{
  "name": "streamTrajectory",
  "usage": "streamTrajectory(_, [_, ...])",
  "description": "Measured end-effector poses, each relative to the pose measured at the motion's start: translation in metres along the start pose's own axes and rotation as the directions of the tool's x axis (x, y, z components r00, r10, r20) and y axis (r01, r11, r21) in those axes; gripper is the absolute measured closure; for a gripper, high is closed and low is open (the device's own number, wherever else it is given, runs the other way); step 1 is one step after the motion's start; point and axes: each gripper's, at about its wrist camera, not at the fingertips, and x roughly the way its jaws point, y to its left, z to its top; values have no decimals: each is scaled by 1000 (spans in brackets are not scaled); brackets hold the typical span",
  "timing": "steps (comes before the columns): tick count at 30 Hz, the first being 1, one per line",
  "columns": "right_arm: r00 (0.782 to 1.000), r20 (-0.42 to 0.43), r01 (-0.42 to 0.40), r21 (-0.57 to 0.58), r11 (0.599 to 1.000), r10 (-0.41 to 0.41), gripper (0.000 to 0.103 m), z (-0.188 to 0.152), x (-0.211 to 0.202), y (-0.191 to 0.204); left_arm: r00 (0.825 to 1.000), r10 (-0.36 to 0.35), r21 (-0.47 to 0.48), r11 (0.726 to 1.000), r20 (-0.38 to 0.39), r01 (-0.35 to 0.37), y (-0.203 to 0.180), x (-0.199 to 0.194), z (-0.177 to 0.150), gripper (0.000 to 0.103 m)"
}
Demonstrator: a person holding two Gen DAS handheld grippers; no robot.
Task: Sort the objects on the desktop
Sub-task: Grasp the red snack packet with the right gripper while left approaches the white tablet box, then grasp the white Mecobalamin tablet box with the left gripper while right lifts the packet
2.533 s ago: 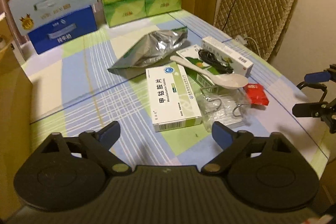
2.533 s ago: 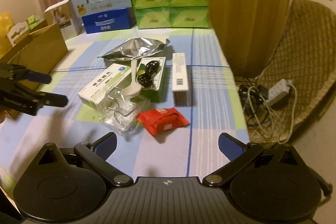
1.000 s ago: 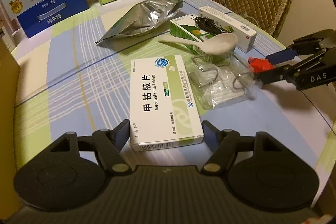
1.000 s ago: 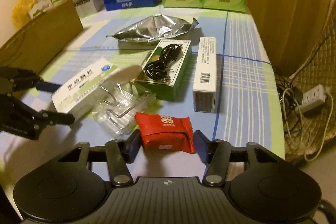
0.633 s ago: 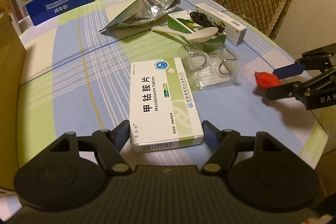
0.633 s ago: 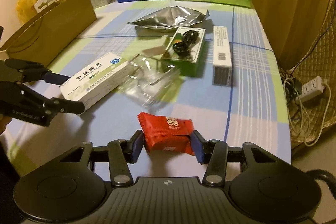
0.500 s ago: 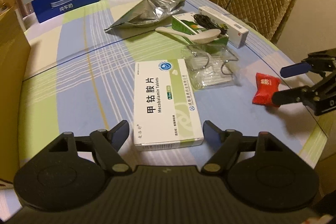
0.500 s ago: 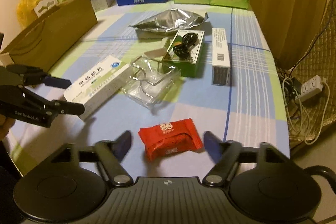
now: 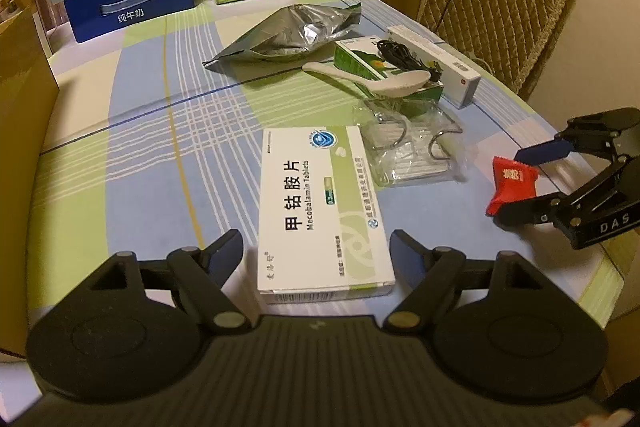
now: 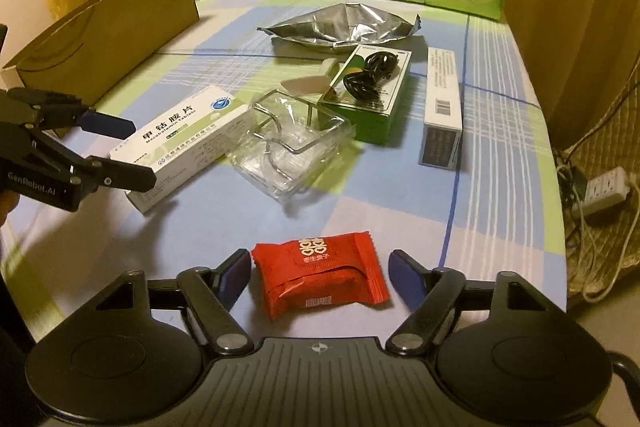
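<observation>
My left gripper sits open w/ jaws just widened, clear of the Mecobalamin box. Right gripper open, jaws just narrowing round the red candy packet on the tabletop, no contact.

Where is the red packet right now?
The red packet lies on the tablecloth between the right gripper's open jaws, at the near edge, in front of the clear tray.

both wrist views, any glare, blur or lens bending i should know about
Left wrist view: warm dim light, sharp; glare on the silver foil bag; table edge bows from fisheye. Right wrist view: same yellow cast, clear plastic tray glints, corners vignetted black.
</observation>
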Motion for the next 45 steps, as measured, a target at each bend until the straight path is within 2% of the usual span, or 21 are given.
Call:
streamTrajectory(4, [1000, 8, 13, 0, 1000, -13, 44, -1, -2, 0, 1000, -7, -4, 1000, 1, 7, 0, 1, 0, 26])
streamTrajectory(6, [1000, 7, 19, -1, 1000, -19, 53, -2, -3, 2, 1000, -8, -4, 1000, 4, 8, -1, 1, 0, 25])
streamTrajectory(14, [999, 28, 40, 17, 999, -40, 59, -7, -8, 9, 1000, -11, -20, 1000, 7, 11, 1, 3, 1, 25])
streamTrajectory(23, [996, 54, 74, 54, 996, -77, 59, -15, -15, 13, 1000, -7, 15, 1000, 3, 7, -4, 14, 8, 27])
streamTrajectory(29, [992, 65, 100, 70, 993, -105, 59, -16, -15, 14, 1000, 11, 32, 999, 3, -11, -6, 24, 14, 34])
streamTrajectory(37, [990, 67, 117, 89, 989, -124, 59, -15, -12, 15, 1000, 17, 44, 999, -17, -17, -7, 30, 14, 34])
streamTrajectory(43, [991, 64, 109, 112, 988, -116, 50, -13, -10, 12, 1000, 16, 46, 999, -24, -15, -6, 32, 12, 34])
streamTrajectory(45, [990, 63, 120, 117, 986, -128, 42, -13, -9, 11, 1000, 15, 46, 999, -22, -14, -6, 31, 12, 34])
